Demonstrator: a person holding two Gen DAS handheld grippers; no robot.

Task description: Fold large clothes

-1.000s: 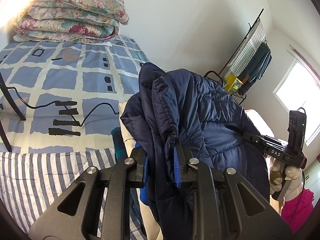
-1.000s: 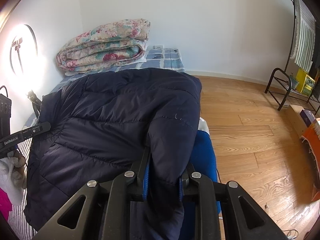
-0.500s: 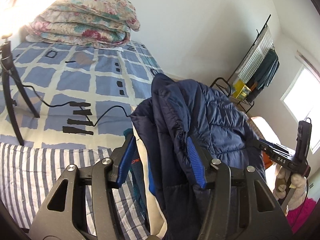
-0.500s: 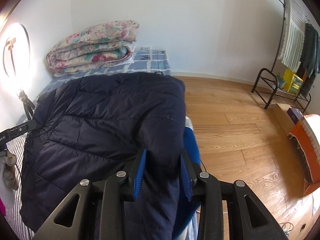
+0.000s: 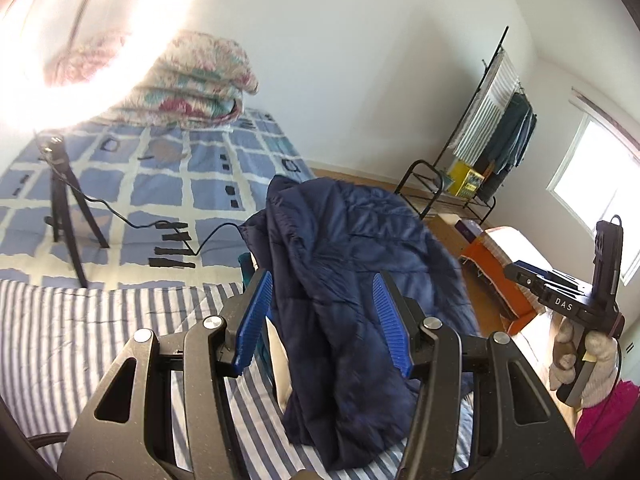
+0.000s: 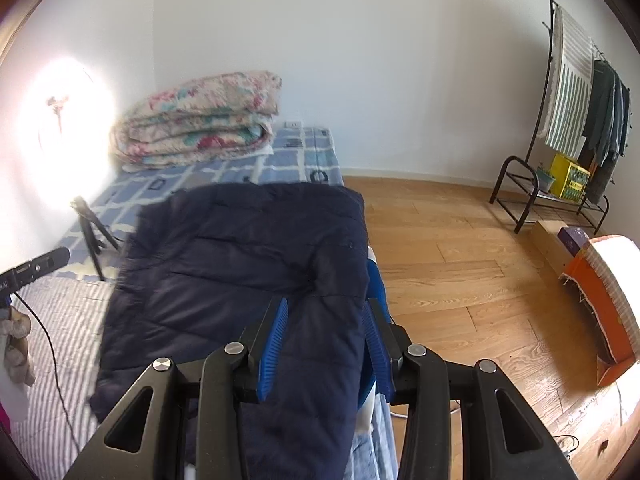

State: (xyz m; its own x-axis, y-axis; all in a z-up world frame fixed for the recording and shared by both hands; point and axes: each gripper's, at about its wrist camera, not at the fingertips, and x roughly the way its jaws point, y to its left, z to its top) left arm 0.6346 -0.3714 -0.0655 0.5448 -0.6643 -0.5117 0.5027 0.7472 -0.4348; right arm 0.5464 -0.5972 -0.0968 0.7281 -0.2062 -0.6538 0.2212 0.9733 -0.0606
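A navy quilted puffer jacket [image 5: 352,288] lies heaped on the striped bed sheet [image 5: 80,328], seen in the left wrist view. My left gripper [image 5: 320,304] is open, its blue pads on either side of the jacket's near fold, not squeezing it. In the right wrist view the jacket [image 6: 248,264] lies spread over the bed edge. My right gripper [image 6: 326,328] is open too, with jacket fabric between the spread pads. The right gripper also shows at the right of the left wrist view [image 5: 568,300].
A folded floral quilt [image 6: 200,120] lies at the head of the checked bed [image 5: 160,176]. A ring light on a tripod [image 5: 64,208] stands on the bed with a cable. A clothes rack [image 6: 576,120], an orange box [image 6: 600,312] and wooden floor [image 6: 460,264] lie right.
Both grippers have opened and let go of the jacket. The jacket has dropped onto the bed, and both grippers have drawn back a little.
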